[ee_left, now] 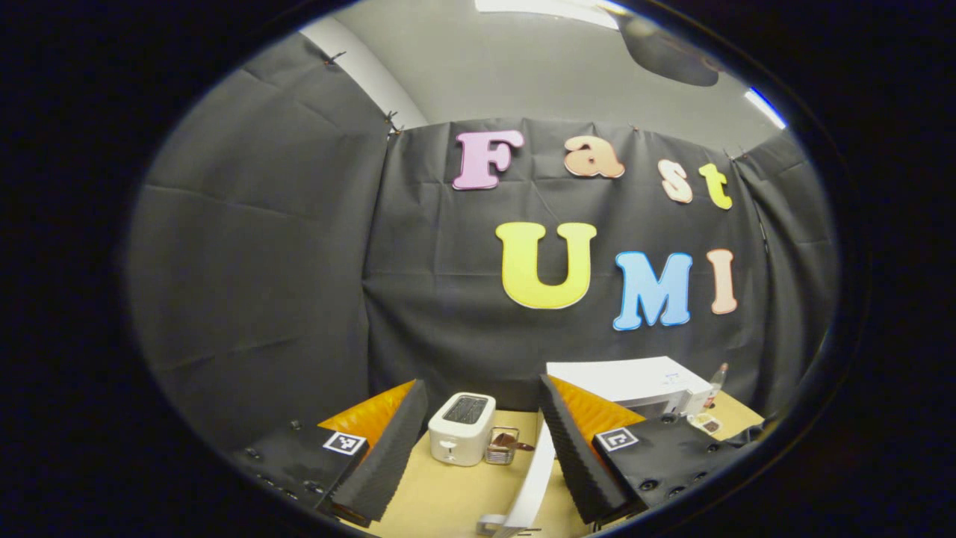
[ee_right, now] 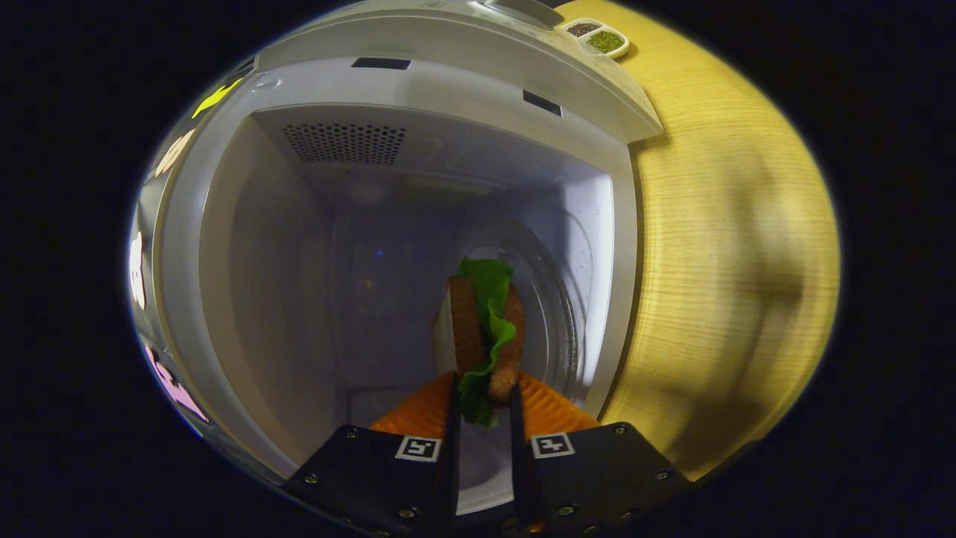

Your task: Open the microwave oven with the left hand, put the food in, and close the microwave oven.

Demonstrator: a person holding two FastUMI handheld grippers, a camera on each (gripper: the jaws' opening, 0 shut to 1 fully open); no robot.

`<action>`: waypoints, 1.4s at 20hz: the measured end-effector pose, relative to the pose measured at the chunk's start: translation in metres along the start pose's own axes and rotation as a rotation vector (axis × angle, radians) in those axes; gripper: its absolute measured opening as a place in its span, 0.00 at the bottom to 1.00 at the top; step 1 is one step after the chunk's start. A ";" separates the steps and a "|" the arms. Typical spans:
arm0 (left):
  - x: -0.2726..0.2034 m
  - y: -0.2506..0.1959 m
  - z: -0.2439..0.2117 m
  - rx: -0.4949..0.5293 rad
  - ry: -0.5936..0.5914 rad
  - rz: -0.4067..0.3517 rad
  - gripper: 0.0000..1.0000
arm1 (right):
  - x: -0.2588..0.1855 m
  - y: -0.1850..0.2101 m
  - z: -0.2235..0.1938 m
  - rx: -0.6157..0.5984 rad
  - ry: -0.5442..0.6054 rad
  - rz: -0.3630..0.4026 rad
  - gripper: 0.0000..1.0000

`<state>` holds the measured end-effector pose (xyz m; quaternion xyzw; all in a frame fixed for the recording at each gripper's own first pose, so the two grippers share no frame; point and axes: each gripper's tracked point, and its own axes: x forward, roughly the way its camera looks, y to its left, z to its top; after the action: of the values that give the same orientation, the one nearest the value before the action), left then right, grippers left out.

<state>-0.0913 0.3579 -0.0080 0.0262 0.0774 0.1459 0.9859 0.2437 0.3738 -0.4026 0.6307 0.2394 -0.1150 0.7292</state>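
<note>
Inside microwave (ee_right: 246, 246) | right claw (ee_right: 482, 407) clamps sandwich (ee_right: 484, 329) | left claw (ee_left: 482, 441) wide, empty | toaster (ee_left: 461, 428) ahead

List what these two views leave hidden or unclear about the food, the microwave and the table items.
- Right gripper view: the sandwich bottom, hidden between the right gripper fingers; whether it touches the turntable is unclear.
- Left gripper view: the microwave front, blocked by the left gripper finger.
- Left gripper view: the object beside the toaster, too small to identify.
</note>
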 end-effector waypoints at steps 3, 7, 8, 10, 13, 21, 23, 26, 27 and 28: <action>0.002 -0.012 0.002 -0.008 -0.015 -0.028 0.98 | -0.018 -0.004 -0.007 -0.059 0.058 0.009 0.56; 0.002 -0.037 0.006 -0.013 -0.034 -0.076 0.98 | -0.051 -0.007 -0.005 -0.174 0.101 0.025 0.97; 0.001 -0.043 0.007 -0.013 -0.037 -0.088 0.96 | -0.061 -0.008 -0.002 -0.224 0.110 0.029 0.97; 0.001 -0.054 0.007 -0.018 -0.047 -0.112 0.94 | -0.085 -0.007 0.003 -0.352 0.128 0.044 0.97; 0.002 -0.070 0.003 -0.029 -0.048 -0.141 0.95 | -0.126 -0.005 0.016 -0.552 0.155 0.084 0.97; 0.009 -0.121 -0.017 -0.032 -0.038 -0.237 0.98 | -0.230 0.019 0.062 -0.794 0.103 0.171 0.97; 0.009 -0.133 -0.021 -0.023 -0.036 -0.252 0.98 | -0.255 0.031 0.083 -0.912 0.048 0.176 0.97; 0.006 -0.157 -0.027 -0.016 -0.028 -0.298 0.98 | -0.298 0.065 0.114 -1.102 -0.080 0.226 0.97; 0.005 -0.163 -0.028 -0.009 -0.026 -0.310 0.98 | -0.315 0.077 0.126 -1.154 -0.126 0.247 0.97; 0.003 -0.169 -0.029 -0.003 -0.026 -0.317 0.96 | -0.330 0.087 0.134 -1.201 -0.167 0.262 0.97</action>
<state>-0.0448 0.1980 -0.0502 0.0143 0.0675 -0.0116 0.9975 0.0284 0.2141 -0.1517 0.1234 0.1251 0.0810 0.9811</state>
